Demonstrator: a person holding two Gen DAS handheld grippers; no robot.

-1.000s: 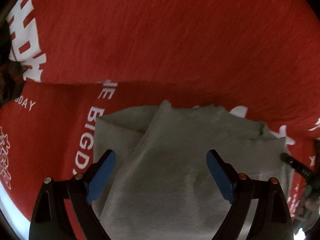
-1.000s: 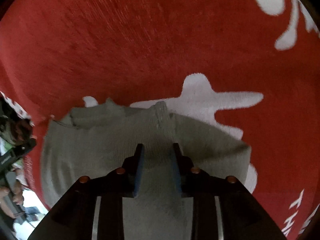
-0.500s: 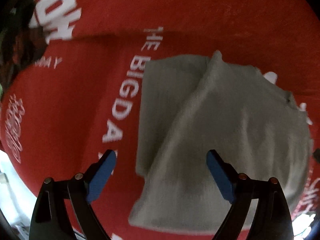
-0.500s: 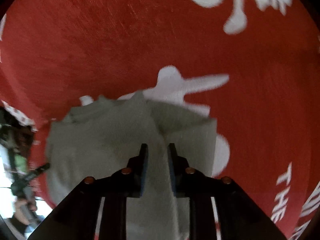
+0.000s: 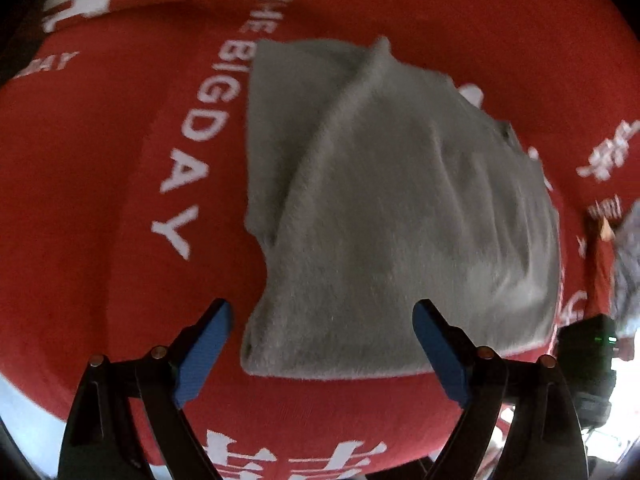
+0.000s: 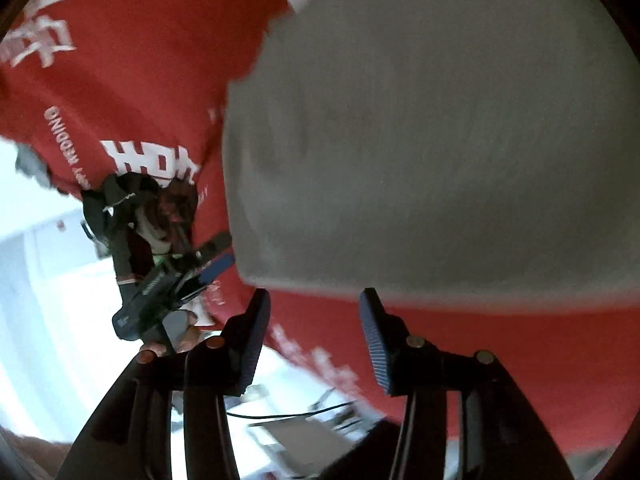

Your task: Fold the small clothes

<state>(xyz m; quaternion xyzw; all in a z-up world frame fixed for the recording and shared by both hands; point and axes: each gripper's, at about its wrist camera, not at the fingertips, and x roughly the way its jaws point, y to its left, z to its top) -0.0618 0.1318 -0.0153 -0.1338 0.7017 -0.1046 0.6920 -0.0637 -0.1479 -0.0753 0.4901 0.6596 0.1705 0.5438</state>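
A grey folded garment lies flat on the red cloth with white lettering. One flap is folded diagonally over the left part. My left gripper hangs open over the garment's near edge, its blue pads wide apart and touching nothing. In the right wrist view the garment fills the upper right. My right gripper sits just off its near edge with the jaws opening and nothing between them. The left gripper also shows there, held in a person's hand.
The red cloth drapes over the table's edge, with a bright white floor beyond at the left. A cable and a pale box lie below the right gripper. A black device with a green light sits at the right edge.
The right gripper has let go of the grey fold, widened its jaws and swung back off the garment's edge. The left gripper has drawn back, so the whole garment shows ahead of it.
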